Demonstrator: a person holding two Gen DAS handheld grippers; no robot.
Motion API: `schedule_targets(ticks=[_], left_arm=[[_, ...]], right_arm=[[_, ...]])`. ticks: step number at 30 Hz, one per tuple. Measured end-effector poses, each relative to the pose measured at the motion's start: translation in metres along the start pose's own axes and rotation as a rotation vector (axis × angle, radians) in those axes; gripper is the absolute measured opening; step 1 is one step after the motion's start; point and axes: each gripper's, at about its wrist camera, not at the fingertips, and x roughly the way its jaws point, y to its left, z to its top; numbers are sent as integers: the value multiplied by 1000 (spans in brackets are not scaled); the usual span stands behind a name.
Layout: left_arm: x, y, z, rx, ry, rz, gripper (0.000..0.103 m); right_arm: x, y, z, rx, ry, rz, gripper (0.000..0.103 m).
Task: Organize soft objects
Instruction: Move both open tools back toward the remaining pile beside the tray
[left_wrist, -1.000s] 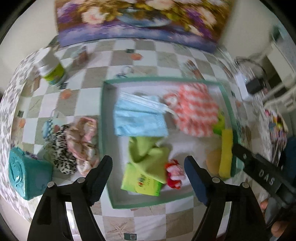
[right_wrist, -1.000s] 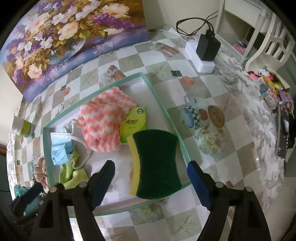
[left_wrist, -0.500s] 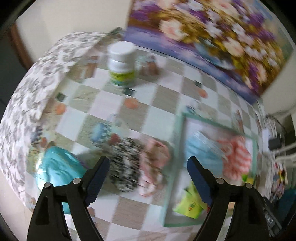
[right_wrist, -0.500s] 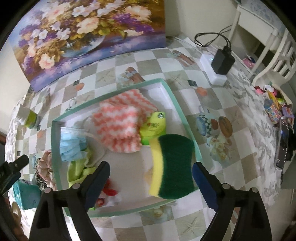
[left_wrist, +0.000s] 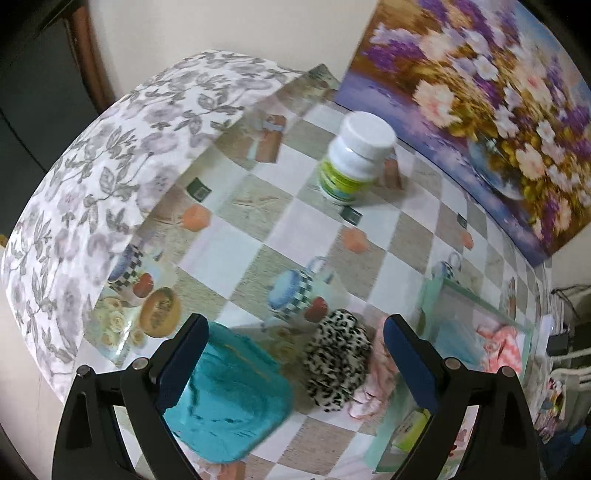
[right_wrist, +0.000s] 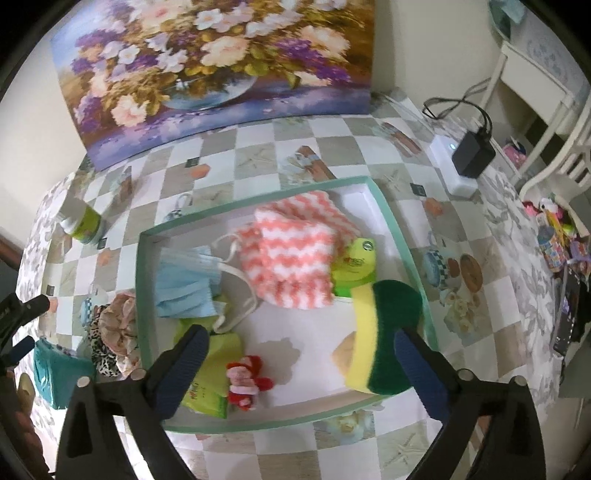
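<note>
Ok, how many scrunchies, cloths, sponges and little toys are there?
Scrunchies: 2 (leopard scrunchie, pink scrunchie)
Cloths: 2 (pink-striped cloth, green cloth)
Sponges: 1 (sponge)
Toys: 1 (red toy)
Total: 6

Black plastic left gripper (left_wrist: 293, 356) frame, silver screws; right gripper (right_wrist: 301, 363), blue-padded fingers (right_wrist: 183, 369)

Sponge (right_wrist: 384, 332), mask (right_wrist: 184, 284) lie in tray (right_wrist: 384, 206); scrunchies (right_wrist: 110, 332) beside it.
</note>
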Motion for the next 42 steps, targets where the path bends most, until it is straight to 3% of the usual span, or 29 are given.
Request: schedule_targets(ticks=[7, 22, 36, 42], left_arm=[[-5, 29, 10, -67, -23, 29, 96], [-4, 70, 23, -114, -19, 8, 96], [18, 23, 18, 95, 83, -22, 96], [22, 9, 17, 143, 102, -23, 96]], right_arm=[[-3, 37, -3, -76, -7, 48, 102], [8, 115, -9, -205, 14, 160, 102], [36, 158, -19, -294, 59, 223, 101], [45, 169, -22, -328, 60, 258, 91]])
